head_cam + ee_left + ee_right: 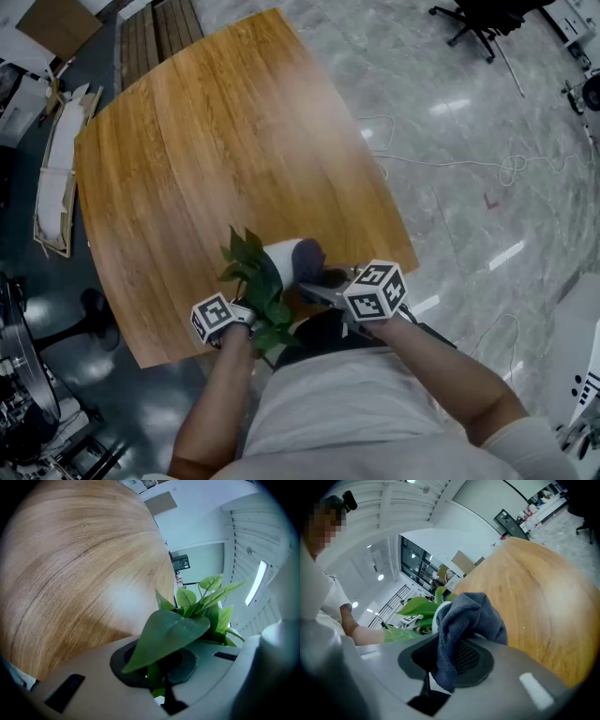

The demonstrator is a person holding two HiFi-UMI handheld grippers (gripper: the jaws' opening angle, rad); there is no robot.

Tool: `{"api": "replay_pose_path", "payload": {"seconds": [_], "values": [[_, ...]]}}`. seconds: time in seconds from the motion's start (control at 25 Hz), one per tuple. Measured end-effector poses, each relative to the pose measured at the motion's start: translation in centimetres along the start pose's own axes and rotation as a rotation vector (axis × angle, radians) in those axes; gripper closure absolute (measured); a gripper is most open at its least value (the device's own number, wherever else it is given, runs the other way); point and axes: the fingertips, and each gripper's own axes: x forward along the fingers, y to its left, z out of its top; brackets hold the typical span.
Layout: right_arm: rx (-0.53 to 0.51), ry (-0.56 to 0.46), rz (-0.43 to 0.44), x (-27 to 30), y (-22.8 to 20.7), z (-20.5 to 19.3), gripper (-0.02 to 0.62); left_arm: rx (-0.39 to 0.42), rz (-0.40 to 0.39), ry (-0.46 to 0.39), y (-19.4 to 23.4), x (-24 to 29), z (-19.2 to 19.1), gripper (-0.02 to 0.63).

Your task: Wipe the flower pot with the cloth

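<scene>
A white flower pot with green leaves sits tilted over the near edge of the wooden table; whether it rests on the wood I cannot tell. My left gripper comes in from the left and is shut on the plant's stem among the leaves. My right gripper is shut on a dark grey cloth, and the cloth lies against the pot's right side. In the right gripper view the pot's white rim shows just behind the cloth, with leaves to its left.
The table's near edge runs right under both grippers, with grey floor beyond it. A white cable lies on the floor at the right, an office chair stands far right, and flat boards lean at the left.
</scene>
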Motion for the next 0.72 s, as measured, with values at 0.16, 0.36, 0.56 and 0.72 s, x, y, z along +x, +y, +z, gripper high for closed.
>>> {"api": "replay_pose_path", "payload": {"seconds": [0.16, 0.36, 0.56, 0.72], "values": [[-0.056, 0.013, 0.098, 1.5, 3.9, 0.3, 0.523, 0.026, 0.014, 0.008, -0.2, 0.3, 0.0, 0.595], [-0.005, 0.021, 0.03, -0.1, -0.2, -1.1, 0.523, 0.176, 0.011, 0.059, -0.9, -0.6, 0.2, 0.595], [0.039, 0.019, -0.021, -1.1, -2.6, -0.7, 0.523, 0.459, 0.051, 0.101, -2.1, -1.0, 0.9, 0.595], [-0.018, -0.013, 0.078, -1.6, 1.7, 1.1, 0.525, 0.708, 0.068, 0.12, -3.5, -1.0, 1.3, 0.595]]}}
